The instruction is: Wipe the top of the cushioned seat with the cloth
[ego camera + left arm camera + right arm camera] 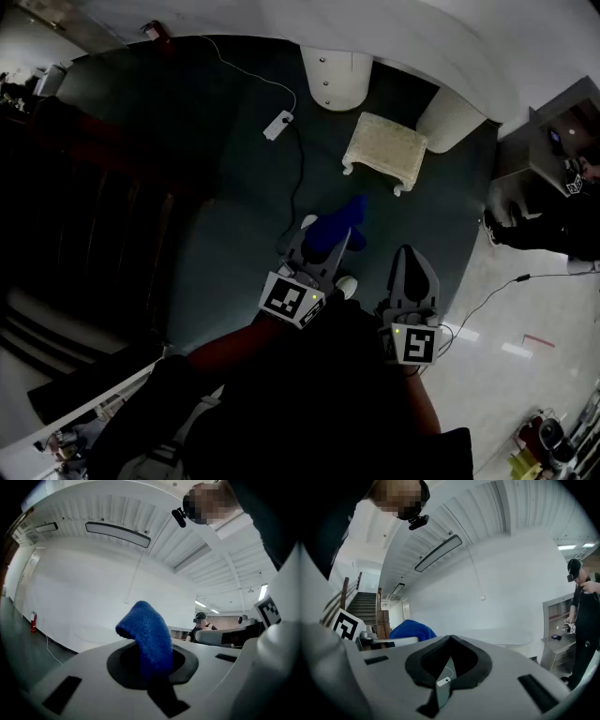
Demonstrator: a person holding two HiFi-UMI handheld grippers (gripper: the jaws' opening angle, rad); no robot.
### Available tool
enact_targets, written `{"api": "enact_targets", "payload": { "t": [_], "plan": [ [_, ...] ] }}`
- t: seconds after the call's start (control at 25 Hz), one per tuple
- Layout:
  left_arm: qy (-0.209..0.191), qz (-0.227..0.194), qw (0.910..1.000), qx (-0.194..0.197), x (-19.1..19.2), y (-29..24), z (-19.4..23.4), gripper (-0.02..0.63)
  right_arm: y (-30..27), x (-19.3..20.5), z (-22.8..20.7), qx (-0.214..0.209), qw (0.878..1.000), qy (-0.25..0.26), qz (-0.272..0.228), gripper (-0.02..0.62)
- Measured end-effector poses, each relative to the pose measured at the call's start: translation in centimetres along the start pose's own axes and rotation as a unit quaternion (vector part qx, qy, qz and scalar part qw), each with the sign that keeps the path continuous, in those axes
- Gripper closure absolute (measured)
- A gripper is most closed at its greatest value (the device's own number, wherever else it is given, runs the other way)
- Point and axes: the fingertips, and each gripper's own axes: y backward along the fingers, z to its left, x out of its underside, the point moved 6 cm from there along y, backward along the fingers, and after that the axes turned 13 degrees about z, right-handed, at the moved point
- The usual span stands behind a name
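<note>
The cushioned seat [384,150] is a small beige stool with white legs, standing on dark carpet ahead of me. My left gripper [323,248] is held short of it and is shut on a blue cloth [336,228], which sticks up past the jaws. In the left gripper view the blue cloth [147,634] stands upright out of the left gripper [152,665]. My right gripper [412,272] is beside it, to the right, with its jaws together and nothing in them. In the right gripper view the right gripper [450,640] is closed at the tips, and the cloth [410,629] shows at left.
A white power strip [278,125] with its cable lies on the carpet left of the seat. A white rounded base [336,75] and a pale ribbed base [450,117] stand behind the seat. A person [548,230] stands at the right by a shelf. Dark stairs run along the left.
</note>
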Motion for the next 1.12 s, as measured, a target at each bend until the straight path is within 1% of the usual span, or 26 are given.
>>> {"api": "enact_targets", "payload": {
  "t": [0.16, 0.24, 0.32, 0.52, 0.72, 0.92, 1.12],
  "plan": [
    [0.004, 0.004, 1.0000, 0.000, -0.5, -1.9, 3.1, 0.557, -3.4, -0.4, -0.2, 0.001, 1.000, -0.007, 0.008, 0.558],
    [0.008, 0.006, 0.9999, 0.000, -1.0, -2.8, 5.0, 0.557, -5.2, -1.2, -0.3, 0.003, 1.000, -0.018, 0.003, 0.558],
    [0.016, 0.007, 0.9998, -0.002, -1.7, -3.8, 7.3, 0.557, -7.2, -2.2, -0.4, 0.012, 1.000, -0.015, 0.001, 0.558],
    [0.032, 0.010, 0.9994, -0.002, -3.4, -5.8, 13.6, 0.557, -12.4, -4.2, -0.2, 0.048, 0.999, -0.002, 0.013, 0.557],
    [0.035, 0.009, 0.9990, 0.025, -6.1, -7.6, 18.9, 0.557, -16.0, -6.7, 0.0, 0.097, 0.995, -0.005, 0.011, 0.557],
    [0.031, 0.017, 0.9984, 0.044, -7.2, -9.3, 22.6, 0.557, -19.2, -7.3, 0.0, 0.136, 0.990, -0.002, 0.043, 0.557],
    [0.045, 0.024, 0.9976, 0.048, -7.0, -10.2, 24.9, 0.557, -21.6, -7.5, 0.4, 0.134, 0.989, 0.010, 0.069, 0.557]
  ]
}}
